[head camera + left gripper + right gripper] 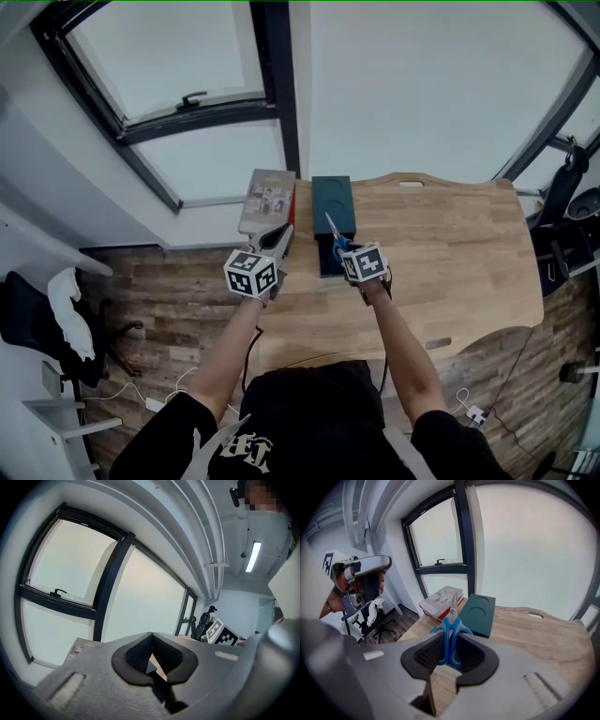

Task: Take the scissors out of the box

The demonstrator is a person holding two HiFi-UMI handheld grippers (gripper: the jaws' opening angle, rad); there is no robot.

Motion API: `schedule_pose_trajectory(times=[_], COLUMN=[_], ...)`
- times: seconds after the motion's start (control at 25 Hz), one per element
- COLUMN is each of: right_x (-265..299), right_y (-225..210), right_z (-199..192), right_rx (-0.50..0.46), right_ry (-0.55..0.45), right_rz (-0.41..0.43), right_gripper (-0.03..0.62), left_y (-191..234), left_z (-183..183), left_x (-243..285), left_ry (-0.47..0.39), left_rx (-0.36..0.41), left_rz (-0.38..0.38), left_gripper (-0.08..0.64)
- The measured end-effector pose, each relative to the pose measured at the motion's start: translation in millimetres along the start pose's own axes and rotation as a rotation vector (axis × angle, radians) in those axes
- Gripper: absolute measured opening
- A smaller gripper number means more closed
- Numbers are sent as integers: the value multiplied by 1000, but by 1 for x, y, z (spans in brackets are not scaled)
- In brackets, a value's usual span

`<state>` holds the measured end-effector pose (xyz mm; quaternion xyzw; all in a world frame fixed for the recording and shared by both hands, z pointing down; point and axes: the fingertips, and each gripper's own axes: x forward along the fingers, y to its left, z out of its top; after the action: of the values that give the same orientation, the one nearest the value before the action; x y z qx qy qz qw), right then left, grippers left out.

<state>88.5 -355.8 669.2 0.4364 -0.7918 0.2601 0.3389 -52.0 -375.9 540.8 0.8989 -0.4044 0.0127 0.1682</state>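
Observation:
Scissors (451, 625) with blue handles stand between the pads of my right gripper (451, 638), which is shut on the handles; the blades point away from me. In the head view the scissors (334, 234) hang above the table with the right gripper (345, 251) just over the near end of the dark teal box (333, 199). The box (480, 613) shows two round hollows on its top face. My left gripper (281, 236) hovers to the left of the box, near the table's left edge. Its jaws (150, 637) meet at the tips with nothing between them.
A flat grey book or carton (267, 199) lies at the table's left edge beside the box, and it shows in the right gripper view (443, 601) stacked on something red. The wooden table (450, 253) stretches to the right. An office chair (47, 323) stands on the floor at the left.

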Motion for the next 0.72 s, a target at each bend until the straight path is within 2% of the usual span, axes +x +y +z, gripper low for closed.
schedule_pose_trajectory(times=[0.72], right_x=[-46], right_y=[21], right_z=[71], right_rx=[-56], right_ry=[-313], right_rz=[13], right_gripper=[91], left_y=[-2], left_z=[29], left_x=[-16], left_ry=[-55], left_rx=[28], left_rz=[14], left_gripper=[-3])
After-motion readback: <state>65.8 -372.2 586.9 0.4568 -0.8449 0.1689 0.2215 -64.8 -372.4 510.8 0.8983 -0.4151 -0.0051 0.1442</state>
